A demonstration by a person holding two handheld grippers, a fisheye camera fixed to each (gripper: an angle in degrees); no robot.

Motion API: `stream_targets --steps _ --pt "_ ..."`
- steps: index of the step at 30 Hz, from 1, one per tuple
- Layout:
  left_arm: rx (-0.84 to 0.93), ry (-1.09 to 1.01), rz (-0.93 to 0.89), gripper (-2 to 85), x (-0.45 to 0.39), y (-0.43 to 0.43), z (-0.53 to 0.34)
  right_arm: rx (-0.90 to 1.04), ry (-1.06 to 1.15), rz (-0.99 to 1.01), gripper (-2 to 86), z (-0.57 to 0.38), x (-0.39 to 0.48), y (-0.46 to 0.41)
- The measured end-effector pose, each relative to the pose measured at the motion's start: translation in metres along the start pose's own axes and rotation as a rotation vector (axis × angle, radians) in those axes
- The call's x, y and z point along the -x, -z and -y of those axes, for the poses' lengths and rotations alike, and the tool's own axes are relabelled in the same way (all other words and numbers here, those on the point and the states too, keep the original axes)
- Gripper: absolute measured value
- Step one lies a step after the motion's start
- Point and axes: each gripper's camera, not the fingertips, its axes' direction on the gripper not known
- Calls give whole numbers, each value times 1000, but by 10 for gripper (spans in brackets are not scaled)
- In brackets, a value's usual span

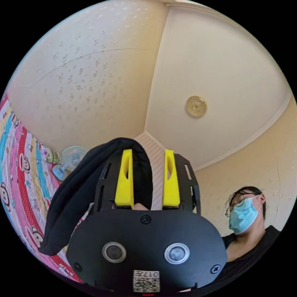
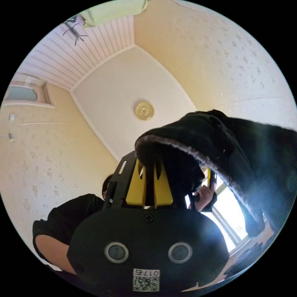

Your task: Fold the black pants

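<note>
Black fabric everywhere you look! In the left gripper view, the black pants point(image 1: 77, 191) drape over the left gripper point(image 1: 148, 182), a fold looped across the tip of one yellow finger point(image 1: 124, 182) and hanging down that side of the black housing. The other yellow finger point(image 1: 171, 181) stands bare, with a clear gap of ceiling showing between the two, so these fingers are spread, and the cloth hangs on one of them rather than being pinched. Both cameras are pointing up: a ceiling lamp point(image 1: 196, 106) glows on the pale ceiling, a small fan point(image 1: 71, 161) sits by a bright cartoon-patterned sheet point(image 1: 21, 173) at the edge, and the person point(image 1: 247, 222), in a black top, leans in from the low corner.

Over to the right gripper view: the pants point(image 2: 222, 148) bulge across the right gripper point(image 2: 150, 185), a thick hemmed edge curving over the tips. Its two yellow fingers point(image 2: 136, 185) sit pressed close, a dark strip of cloth caught between them, so they are pinching the pants. Behind the fabric, a hand point(image 2: 204, 195) appears against a bright window point(image 2: 229, 222). The same ceiling lamp point(image 2: 144, 110) shines above, and the person's sleeve point(image 2: 68, 216) fills the low side.
</note>
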Motion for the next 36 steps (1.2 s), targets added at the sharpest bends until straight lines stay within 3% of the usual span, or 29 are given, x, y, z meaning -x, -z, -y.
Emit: stream_targets --steps 2,4,6,7,8,9,10,11,12,14,19,22,26,28,30,34,36 --pt "79 94 63 277 28 25 -22 31 87 -81 14 16 22 -2" --pt "237 340 157 317 82 48 -71 71 108 -186 3 29 36 -6" --pt "352 524 160 290 119 58 -120 185 167 -370 -1 34 48 -18" --pt "433 585 151 233 132 62 -150 213 179 -408 -1 33 50 -21" --pt "461 585 121 198 134 64 -163 275 199 -457 2 31 54 -27" --pt "451 558 -35 127 133 71 -183 342 217 -486 6 27 57 -32" --pt "377 553 -224 122 129 80 -197 368 218 -492 9 25 58 -34" --pt "336 549 -291 120 126 85 -200 388 199 -474 15 21 59 -36" --pt "267 490 -355 120 114 93 -200 394 181 -442 21 15 60 -39" --pt "274 289 -250 129 78 98 -188 410 157 -410 29 5 59 -48" --pt "410 -589 187 177 -93 45 -197 589 145 -446 39 -30 45 -101" --pt "438 -927 367 206 -146 2 -234 731 217 -548 34 -65 42 -139" --pt "498 -1045 470 192 -162 -43 -269 1003 280 -693 21 -121 31 -186" --pt "418 -1042 665 141 -163 -47 -288 1096 375 -829 17 -146 33 -201" --pt "399 -1011 750 103 -163 -41 -296 1237 432 -935 19 -171 33 -211" --pt "294 -747 600 75 -148 -9 -286 1319 413 -880 43 -190 38 -198" --pt "307 -737 585 75 -146 -10 -288 1336 374 -838 54 -199 48 -184"
